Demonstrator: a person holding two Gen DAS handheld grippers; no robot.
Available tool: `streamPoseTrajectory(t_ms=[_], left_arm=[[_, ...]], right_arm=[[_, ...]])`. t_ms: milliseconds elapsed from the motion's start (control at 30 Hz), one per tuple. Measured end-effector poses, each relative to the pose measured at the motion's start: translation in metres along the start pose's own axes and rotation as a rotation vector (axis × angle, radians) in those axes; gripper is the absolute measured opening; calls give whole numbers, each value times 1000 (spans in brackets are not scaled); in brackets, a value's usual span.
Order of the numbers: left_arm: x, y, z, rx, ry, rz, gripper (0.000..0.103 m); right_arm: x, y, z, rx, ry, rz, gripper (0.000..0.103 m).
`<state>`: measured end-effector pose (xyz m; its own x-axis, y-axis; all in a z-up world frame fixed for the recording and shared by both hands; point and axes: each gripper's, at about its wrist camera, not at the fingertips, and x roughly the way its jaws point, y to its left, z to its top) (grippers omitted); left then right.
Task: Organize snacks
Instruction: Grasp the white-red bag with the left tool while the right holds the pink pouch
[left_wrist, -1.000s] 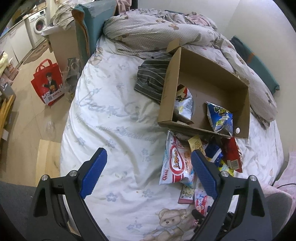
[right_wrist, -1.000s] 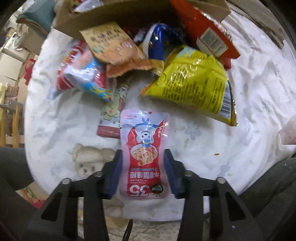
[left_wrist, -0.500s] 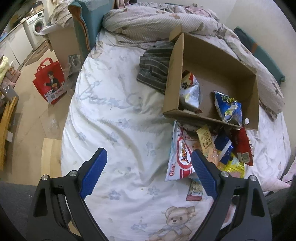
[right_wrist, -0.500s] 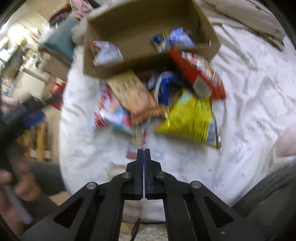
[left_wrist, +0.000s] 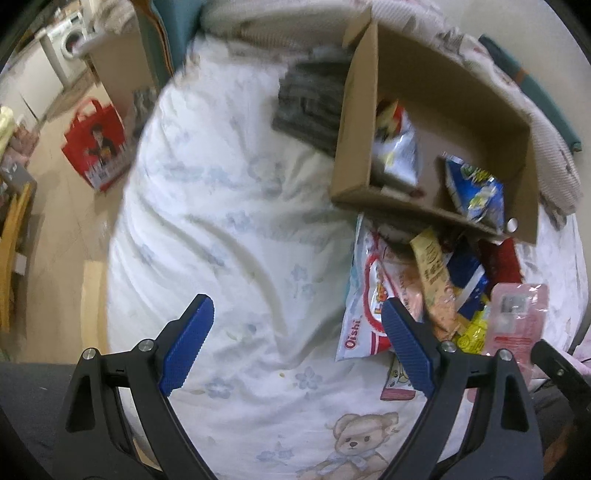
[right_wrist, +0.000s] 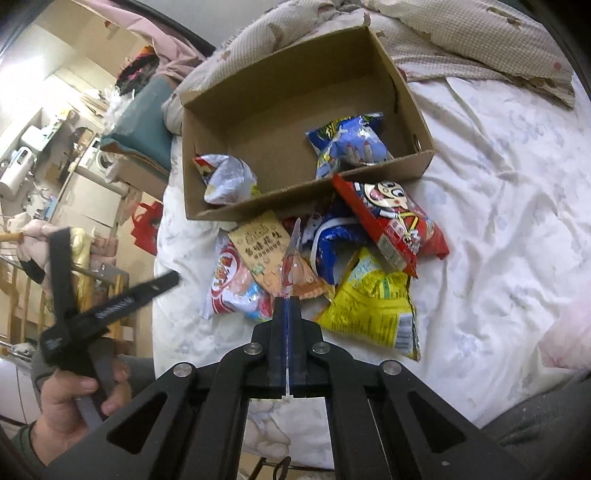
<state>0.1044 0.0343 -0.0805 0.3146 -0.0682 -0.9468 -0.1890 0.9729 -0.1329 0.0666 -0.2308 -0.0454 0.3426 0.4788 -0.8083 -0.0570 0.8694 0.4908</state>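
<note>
My right gripper (right_wrist: 287, 306) is shut on a thin red and white snack pouch (right_wrist: 290, 254), seen edge-on and held above the bed. The same pouch (left_wrist: 517, 314) shows in the left wrist view at lower right. A cardboard box (right_wrist: 280, 103) lies ahead with a silver bag (right_wrist: 229, 177) and a blue bag (right_wrist: 347, 144) inside. In front of it lies a pile: red bag (right_wrist: 391, 221), yellow bag (right_wrist: 373, 306), tan pouch (right_wrist: 266, 251), Oishi bag (left_wrist: 365, 314). My left gripper (left_wrist: 295, 343) is open and empty over the bedsheet.
The white floral bedsheet (left_wrist: 221, 221) covers the bed. A striped cloth (left_wrist: 306, 99) lies left of the box. A quilt (right_wrist: 461, 37) is bunched behind the box. A red shopping bag (left_wrist: 98, 136) stands on the floor at left.
My right gripper shut on the red and white pouch and lifted it off the bed. The left gripper moved a little forward, staying open.
</note>
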Motion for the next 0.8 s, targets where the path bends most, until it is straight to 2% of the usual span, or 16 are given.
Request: streamPoseTrajectory(t_ms=[233, 367, 467, 500, 567, 600, 800], left_arm=[[38, -26, 1, 19, 106, -102, 90], [49, -39, -1, 38, 129, -112, 88], [58, -44, -3, 36, 167, -176, 70], [60, -45, -4, 34, 182, -200, 55], [59, -46, -8, 35, 182, -213, 43], [57, -48, -8, 41, 174, -217, 33], [32, -45, -14, 66, 121, -199, 26]], right_arm=[[3, -7, 1, 25, -24, 30, 0], [2, -11, 4, 36, -31, 41, 0], [2, -13, 4, 44, -30, 48, 0], [2, -13, 5, 44, -30, 49, 0], [2, -14, 6, 51, -31, 55, 0], [2, -14, 7, 52, -32, 57, 0], [0, -12, 8, 44, -41, 67, 0]])
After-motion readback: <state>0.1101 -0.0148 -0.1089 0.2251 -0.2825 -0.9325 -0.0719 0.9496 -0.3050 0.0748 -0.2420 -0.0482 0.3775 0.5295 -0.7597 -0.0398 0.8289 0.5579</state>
